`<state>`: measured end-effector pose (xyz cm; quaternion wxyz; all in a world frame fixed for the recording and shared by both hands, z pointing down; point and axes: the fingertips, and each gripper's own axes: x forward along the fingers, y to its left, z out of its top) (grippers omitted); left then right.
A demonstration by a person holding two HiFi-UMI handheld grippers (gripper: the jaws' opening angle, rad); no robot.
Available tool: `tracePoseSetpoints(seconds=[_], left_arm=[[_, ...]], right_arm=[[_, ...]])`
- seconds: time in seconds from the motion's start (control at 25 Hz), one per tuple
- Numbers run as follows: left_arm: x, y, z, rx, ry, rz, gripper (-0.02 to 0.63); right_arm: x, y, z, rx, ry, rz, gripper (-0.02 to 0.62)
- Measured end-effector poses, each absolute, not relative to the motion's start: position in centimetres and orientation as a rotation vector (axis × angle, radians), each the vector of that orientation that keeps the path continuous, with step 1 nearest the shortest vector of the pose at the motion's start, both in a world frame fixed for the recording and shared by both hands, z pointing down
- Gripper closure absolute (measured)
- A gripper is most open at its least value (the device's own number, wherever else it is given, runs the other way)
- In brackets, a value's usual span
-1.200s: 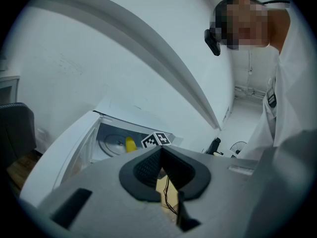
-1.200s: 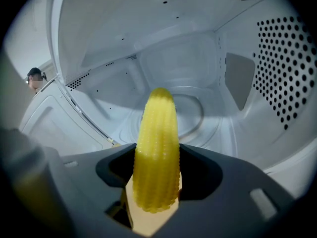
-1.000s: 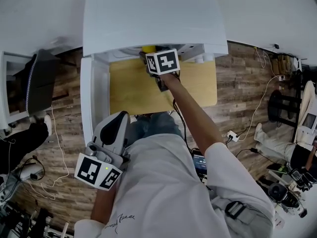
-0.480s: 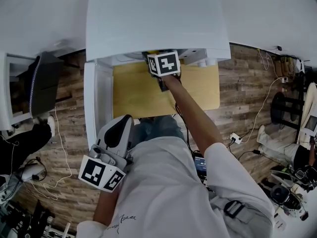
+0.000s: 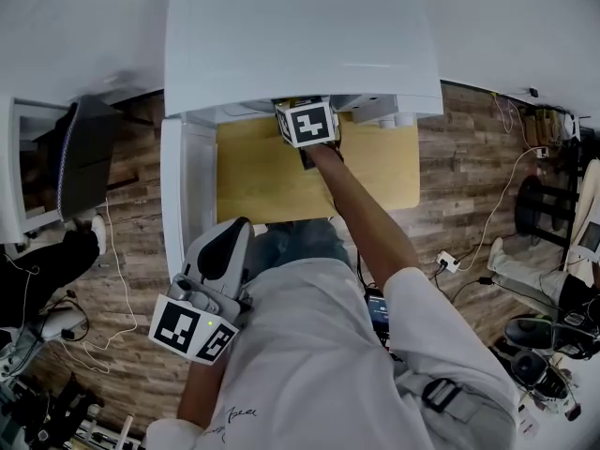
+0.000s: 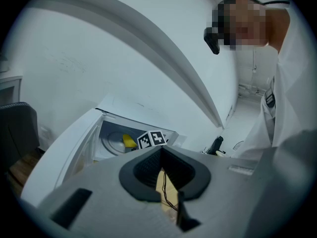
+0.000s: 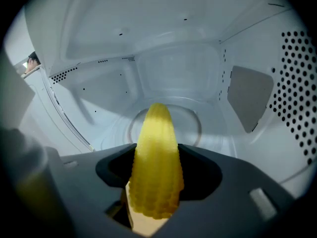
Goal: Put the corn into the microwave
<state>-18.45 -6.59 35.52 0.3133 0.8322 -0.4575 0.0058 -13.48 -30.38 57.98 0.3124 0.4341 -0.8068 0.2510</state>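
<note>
left gripper point(image 5: 228, 237): lower left of head view, jaws together, empty
door point(image 5: 183, 190): swung open, left of centre
table point(image 5: 262, 176): wooden top, centre
right gripper point(image 7: 156, 205): top centre, inside microwave point(image 5: 300, 45), clamped on corn
corn point(image 7: 156, 152): centre of right gripper view, tip forward, over glass turntable point(image 7: 192, 120)

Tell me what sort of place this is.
Probably a lab or recording workspace rather than a home kitchen: a white microwave sits on a small wooden table, loose cables trail across the wood-plank floor, and stands and gear crowd the room's edges.
</note>
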Motion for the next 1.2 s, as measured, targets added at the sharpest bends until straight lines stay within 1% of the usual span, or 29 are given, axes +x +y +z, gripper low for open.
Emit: tracePoseSetpoints(seconds=[0.88,1.2], left_arm=[[-18.2,-6.3,35.8,2.179,-1.213,0.036,0.618],[-17.6,-5.9,35.6,2.19,-1.214,0.037,0.618]], right_arm=[[-14.0,-31.9,57.9,1.164,-2.105,0.36,0.334],[-14.3,-31.7,57.8,1.168,-2.116,0.337,0.333]])
